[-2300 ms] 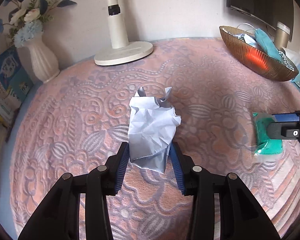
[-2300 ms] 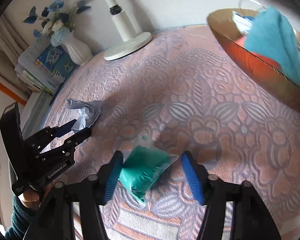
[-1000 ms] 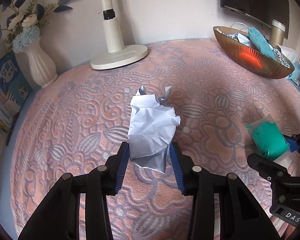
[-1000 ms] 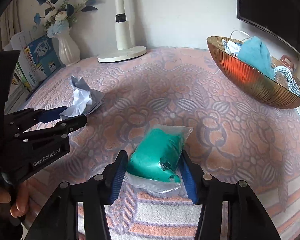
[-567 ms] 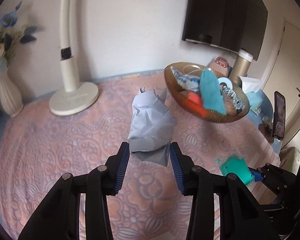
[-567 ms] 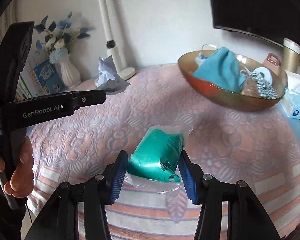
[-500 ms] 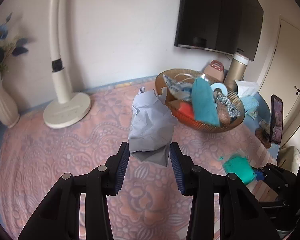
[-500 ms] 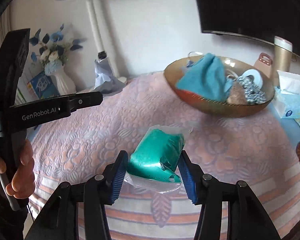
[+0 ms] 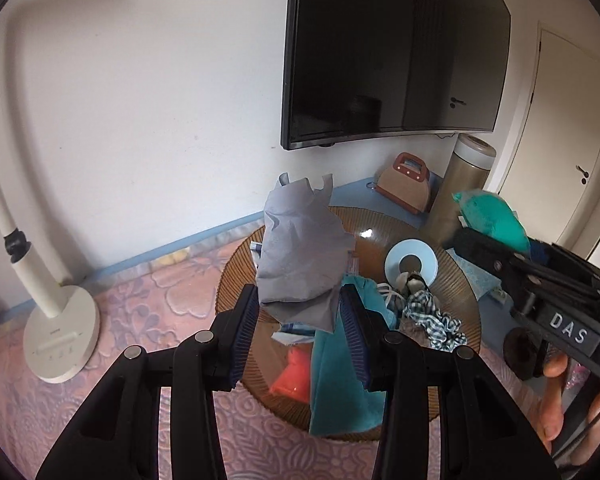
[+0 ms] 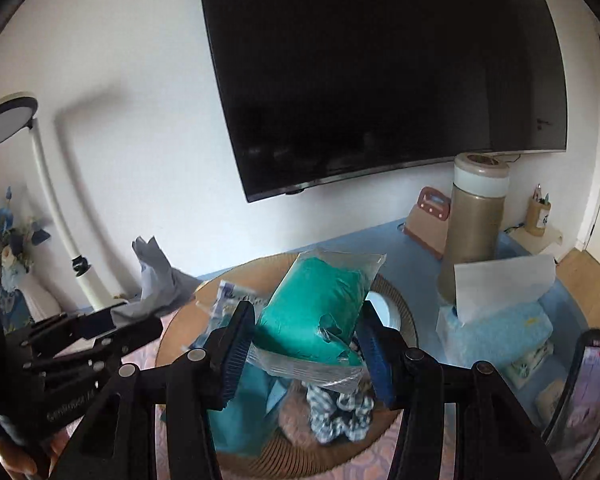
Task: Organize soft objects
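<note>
My left gripper (image 9: 298, 328) is shut on a crumpled grey paper bag (image 9: 300, 252) and holds it in the air above the golden bowl (image 9: 236, 276). My right gripper (image 10: 306, 350) is shut on a green packet in clear wrap (image 10: 320, 320), also held above the bowl (image 10: 180, 328). The bowl holds a teal cloth (image 9: 340, 392), a red item (image 9: 292, 372), a checked scrunchie (image 9: 432, 316) and a pale blue ring (image 9: 410, 262). The right gripper with the green packet (image 9: 492, 216) shows at the right of the left wrist view. The left gripper with the grey bag (image 10: 156, 280) shows at the left of the right wrist view.
A white lamp base (image 9: 60, 344) stands left on the pink patterned cloth (image 9: 140, 296). A gold flask (image 10: 476, 220), a tissue box (image 10: 496, 320) and a small tan bag (image 10: 428, 220) stand behind the bowl. A dark TV (image 10: 380, 72) hangs on the wall.
Both grippers rose and moved toward the golden bowl with their objects; they now hover right over it. The bowl has grown large in both views. Both grips are unchanged.
</note>
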`<state>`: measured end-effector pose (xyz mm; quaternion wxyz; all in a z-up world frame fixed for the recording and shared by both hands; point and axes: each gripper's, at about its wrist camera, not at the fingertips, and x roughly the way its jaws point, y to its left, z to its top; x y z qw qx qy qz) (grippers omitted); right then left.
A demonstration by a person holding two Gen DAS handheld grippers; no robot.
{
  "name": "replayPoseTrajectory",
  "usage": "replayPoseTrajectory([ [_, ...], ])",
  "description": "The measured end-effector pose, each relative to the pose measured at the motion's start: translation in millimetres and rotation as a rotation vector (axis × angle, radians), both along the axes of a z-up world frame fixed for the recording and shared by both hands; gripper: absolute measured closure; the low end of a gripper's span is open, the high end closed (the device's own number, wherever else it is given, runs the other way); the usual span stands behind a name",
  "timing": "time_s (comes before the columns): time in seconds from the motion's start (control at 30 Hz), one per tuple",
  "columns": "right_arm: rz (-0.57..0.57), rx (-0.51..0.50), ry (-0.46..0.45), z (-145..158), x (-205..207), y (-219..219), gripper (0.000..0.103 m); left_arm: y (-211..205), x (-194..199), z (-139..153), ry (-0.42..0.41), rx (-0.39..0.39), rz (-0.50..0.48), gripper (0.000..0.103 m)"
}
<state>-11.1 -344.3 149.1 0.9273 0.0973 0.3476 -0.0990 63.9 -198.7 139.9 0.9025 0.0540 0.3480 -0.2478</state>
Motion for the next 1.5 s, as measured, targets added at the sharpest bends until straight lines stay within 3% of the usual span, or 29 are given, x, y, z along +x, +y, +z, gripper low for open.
replayPoseTrajectory([
  [0.07,0.037,0.005,0.008,-5,20,-8,0.047,-8,9,-3,0.013,0.012,0.003,0.058],
  [0.1,0.048,0.006,0.018,-8,29,-11,0.039,-10,12,-5,0.021,0.023,0.004,0.051],
  [0.17,0.022,-0.009,0.051,-11,35,-16,0.037,-9,13,-7,0.034,0.047,0.018,0.039],
  [0.37,0.02,0.02,0.079,-14,4,-13,0.033,22,-23,0,-0.037,0.103,0.032,0.036],
  [0.5,0.057,0.004,0.097,-9,-18,15,0.024,57,-54,24,-0.097,0.137,0.089,0.034],
  [0.57,0.104,0.012,0.083,0,-29,38,0.023,80,-72,40,-0.12,0.116,0.132,0.027],
  [0.7,0.194,-0.002,0.057,20,-47,89,0.02,128,-110,69,-0.175,0.043,0.195,0.025],
  [0.87,0.283,-0.05,0.011,33,-70,152,0.001,176,-145,79,-0.183,0.056,0.299,0.024],
  [1.0,0.336,-0.072,0.043,8,-77,192,0.0,201,-157,47,-0.124,0.069,0.324,0.024],
  [1.23,0.348,-0.114,0.159,-70,-66,220,0.0,203,-152,-50,-0.033,0.17,0.359,0.024],
  [1.5,0.341,-0.099,0.196,-111,-52,208,0.0,217,-132,-102,0.061,0.045,0.402,0.024],
])
